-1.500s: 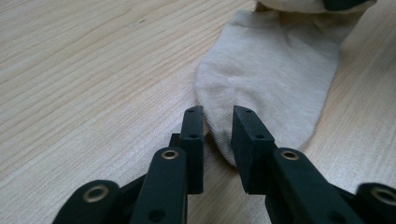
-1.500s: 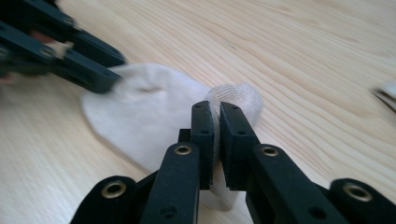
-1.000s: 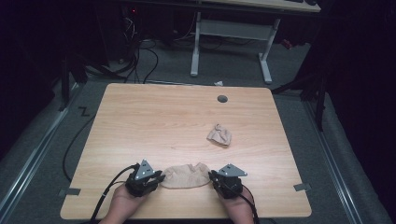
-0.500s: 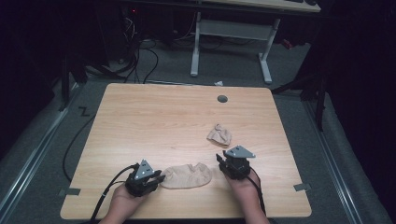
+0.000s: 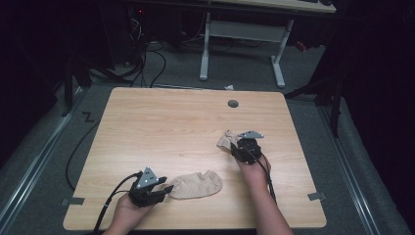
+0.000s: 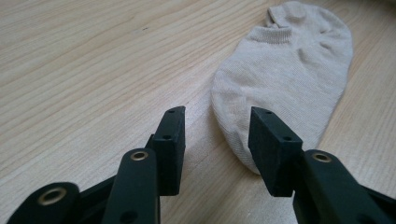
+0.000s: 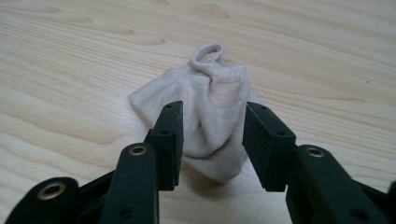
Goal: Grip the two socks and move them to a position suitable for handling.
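A flat beige sock [image 5: 196,185] [image 6: 285,79] lies near the table's front edge. My left gripper [image 5: 165,190] [image 6: 215,140] stands open at its left end, the toe just ahead of the jaws and nothing between them. A crumpled beige sock [image 5: 226,142] [image 7: 205,112] sits right of the table's middle. My right gripper [image 5: 236,149] [image 7: 212,140] is open over it, jaws on either side of the bunched fabric.
The wooden table [image 5: 161,132] has a round cable hole [image 5: 233,104] near its far edge. Cables trail from both grippers over the front edge. Beyond the table stand a white desk frame [image 5: 242,34] and floor cables.
My right gripper left the flat sock's right end and moved up and away to the crumpled sock. The left gripper stayed at the flat sock's left end.
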A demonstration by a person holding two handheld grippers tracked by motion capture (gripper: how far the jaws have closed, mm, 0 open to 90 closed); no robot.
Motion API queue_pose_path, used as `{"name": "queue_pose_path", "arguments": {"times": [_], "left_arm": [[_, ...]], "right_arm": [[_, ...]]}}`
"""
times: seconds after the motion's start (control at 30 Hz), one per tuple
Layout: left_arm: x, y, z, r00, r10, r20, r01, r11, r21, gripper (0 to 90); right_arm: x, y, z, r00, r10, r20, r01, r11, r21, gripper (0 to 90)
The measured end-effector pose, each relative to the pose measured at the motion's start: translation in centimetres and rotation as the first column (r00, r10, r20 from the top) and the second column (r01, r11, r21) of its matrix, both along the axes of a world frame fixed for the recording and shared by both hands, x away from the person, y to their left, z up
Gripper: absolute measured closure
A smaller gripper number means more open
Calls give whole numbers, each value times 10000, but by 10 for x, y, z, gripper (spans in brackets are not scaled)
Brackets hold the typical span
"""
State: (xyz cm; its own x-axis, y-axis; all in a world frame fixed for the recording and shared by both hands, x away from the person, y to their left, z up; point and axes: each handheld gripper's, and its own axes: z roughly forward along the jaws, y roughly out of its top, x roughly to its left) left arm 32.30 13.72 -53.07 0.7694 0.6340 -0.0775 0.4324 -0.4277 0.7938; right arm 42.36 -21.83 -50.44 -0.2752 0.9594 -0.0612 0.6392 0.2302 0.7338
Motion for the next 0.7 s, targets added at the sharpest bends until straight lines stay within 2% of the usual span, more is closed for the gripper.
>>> {"name": "queue_pose_path", "arguments": {"times": [0.13,0.23,0.37,0.57,0.7], "left_arm": [[1,3,1,10000,54,32,-54,10000,-55,568],[1,4,1,9999,96,46,-96,9999,-41,568],[2,4,0,10000,81,47,-81,10000,32,569],[1,3,-1,10000,58,64,-58,9999,97,570],[0,3,-1,10000,26,71,-27,9999,122,571]], "right_arm": [[10,0,-4,9996,-98,-263,96,9999,-70,599],[12,0,-8,9989,-23,-472,22,10000,-26,670],[8,4,-13,9960,254,-854,-277,9993,-259,773],[-11,14,-14,9935,886,-709,-905,9956,-246,832],[-31,21,-10,9911,1279,-377,-1289,9914,-228,835]]}}
